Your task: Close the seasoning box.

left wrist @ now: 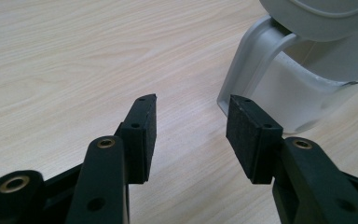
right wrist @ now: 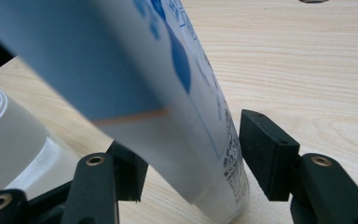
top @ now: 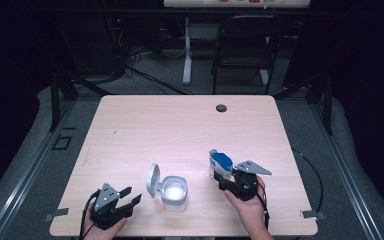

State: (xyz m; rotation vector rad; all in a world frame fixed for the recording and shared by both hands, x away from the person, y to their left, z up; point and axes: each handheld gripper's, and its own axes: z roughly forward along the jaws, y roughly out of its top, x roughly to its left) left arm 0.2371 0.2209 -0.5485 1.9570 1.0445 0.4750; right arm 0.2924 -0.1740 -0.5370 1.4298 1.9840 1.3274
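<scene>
High view puts the blue-and-white paper carton (top: pixel 219 166) near the front right of the pale wooden tabletop (top: pixel 180 125), standing between the jaws of the right gripper (top: pixel 228 178), its top looking unfolded. In the right gripper view the carton (right wrist: pixel 168 130) leans across the frame, one jaw against its lower side while the other stands a little off the printed face, so I cannot tell whether the jaws truly clamp it. Just to its left sits a translucent white plastic container (top: pixel 174 192) with a round hinged lid (top: pixel 153 179) flipped up; something white shows inside. The left gripper (top: pixel 128 197) rests low beside that container, jaws spread wide with nothing between them, the container wall (left wrist: pixel 279 88) just ahead.

The carton is likely light, with thin walls that dent under pressure and a smooth printed skin that may slip. A hold low on its flat sides, gently squeezed, seems safest.
</scene>
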